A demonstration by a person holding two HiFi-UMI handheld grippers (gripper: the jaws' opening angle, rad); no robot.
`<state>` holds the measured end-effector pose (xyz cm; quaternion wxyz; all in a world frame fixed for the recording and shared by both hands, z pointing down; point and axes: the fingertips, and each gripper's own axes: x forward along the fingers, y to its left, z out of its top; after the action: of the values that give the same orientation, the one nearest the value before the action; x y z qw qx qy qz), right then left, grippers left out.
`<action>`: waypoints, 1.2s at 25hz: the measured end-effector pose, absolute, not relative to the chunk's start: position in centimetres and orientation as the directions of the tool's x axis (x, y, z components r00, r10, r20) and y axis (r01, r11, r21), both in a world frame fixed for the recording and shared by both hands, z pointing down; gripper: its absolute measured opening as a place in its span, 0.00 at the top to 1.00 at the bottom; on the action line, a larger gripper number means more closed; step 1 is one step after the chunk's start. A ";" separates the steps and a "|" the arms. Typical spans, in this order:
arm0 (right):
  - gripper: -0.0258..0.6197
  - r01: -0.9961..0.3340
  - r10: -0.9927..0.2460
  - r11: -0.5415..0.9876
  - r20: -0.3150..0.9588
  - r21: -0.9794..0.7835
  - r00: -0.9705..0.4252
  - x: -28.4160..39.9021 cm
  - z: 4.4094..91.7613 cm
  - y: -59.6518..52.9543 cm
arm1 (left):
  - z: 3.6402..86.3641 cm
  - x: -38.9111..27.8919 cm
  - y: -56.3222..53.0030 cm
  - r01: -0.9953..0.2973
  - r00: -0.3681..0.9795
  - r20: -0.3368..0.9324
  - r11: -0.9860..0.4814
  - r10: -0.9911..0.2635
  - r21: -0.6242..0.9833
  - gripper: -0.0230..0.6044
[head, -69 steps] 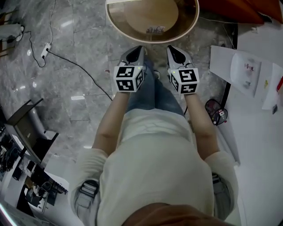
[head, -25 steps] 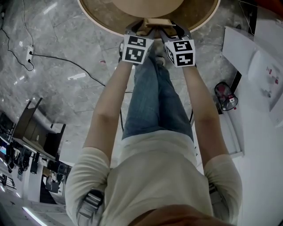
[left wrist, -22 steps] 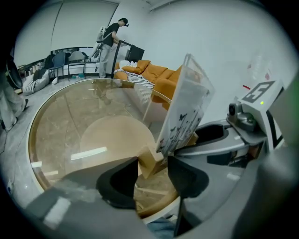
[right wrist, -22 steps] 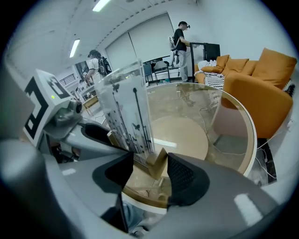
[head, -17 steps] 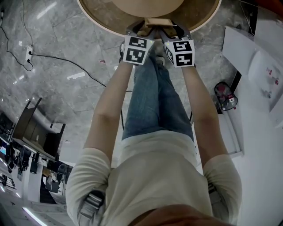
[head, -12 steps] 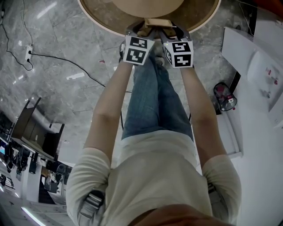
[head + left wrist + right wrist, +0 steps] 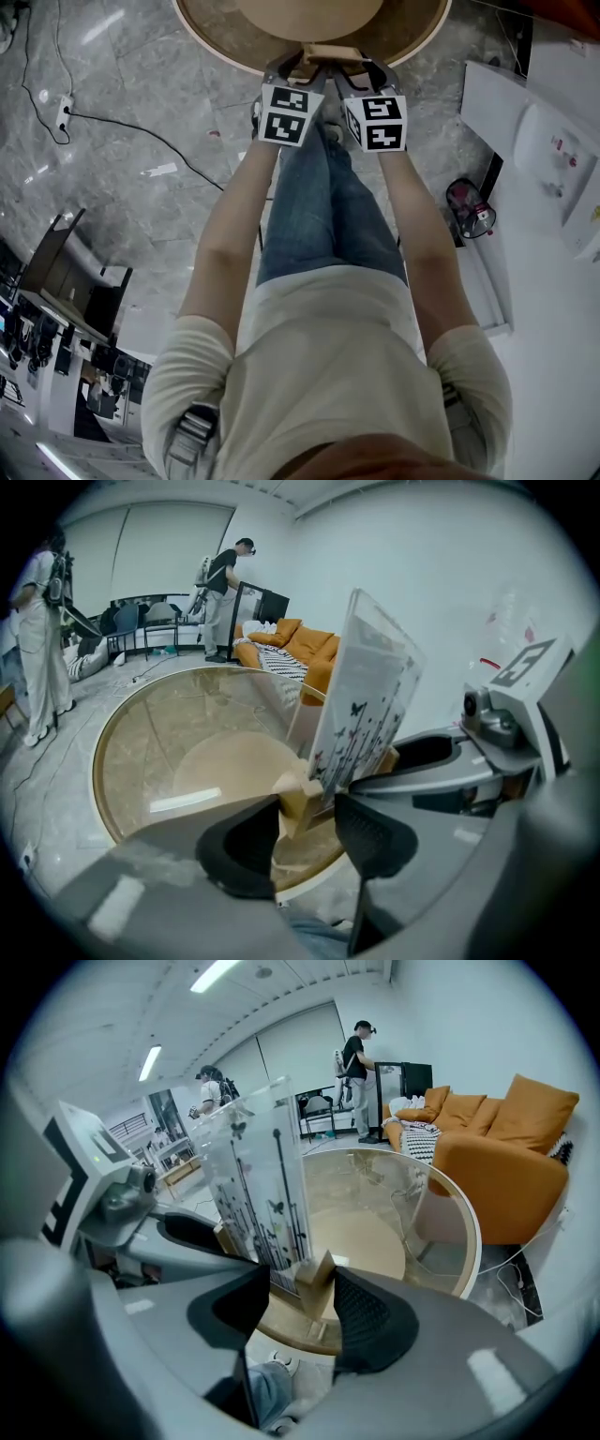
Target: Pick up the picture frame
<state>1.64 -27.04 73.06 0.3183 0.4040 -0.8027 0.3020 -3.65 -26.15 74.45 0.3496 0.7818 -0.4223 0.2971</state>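
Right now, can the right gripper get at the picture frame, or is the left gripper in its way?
Yes, it seems: the right gripper has the picture frame between its jaws at one end of the wooden base, pads against it. The left gripper holds the other end, out of its way.

A round glass-topped table (image 7: pixel 412 23) stands on a grey marble floor (image 7: pixel 141 216). A black cable (image 7: pixel 155 141) runs across the floor to a white power strip (image 7: pixel 64 105). Beyond the table are an orange sofa (image 7: pixel 506 1147) and a standing person (image 7: pixel 356 1068).
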 end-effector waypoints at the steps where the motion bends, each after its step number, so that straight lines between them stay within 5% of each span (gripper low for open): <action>1: 0.63 -0.839 -0.461 0.494 0.749 -0.228 -0.475 1.7 72.5 -26.9 | 73.9 -3.6 -26.0 -0.870 0.465 0.756 -0.395 -0.461 0.294 0.67; 30: 0.64 -0.770 -0.533 0.616 0.633 -0.166 -0.562 3.0 54.1 -19.4 | 55.5 -2.4 -18.3 -0.915 0.392 0.658 -0.342 -0.643 0.211 0.67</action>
<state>3.00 -19.45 54.09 0.2727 0.3803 -0.8565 0.2177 -2.40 -18.26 55.45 0.2860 0.7838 -0.4970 0.2385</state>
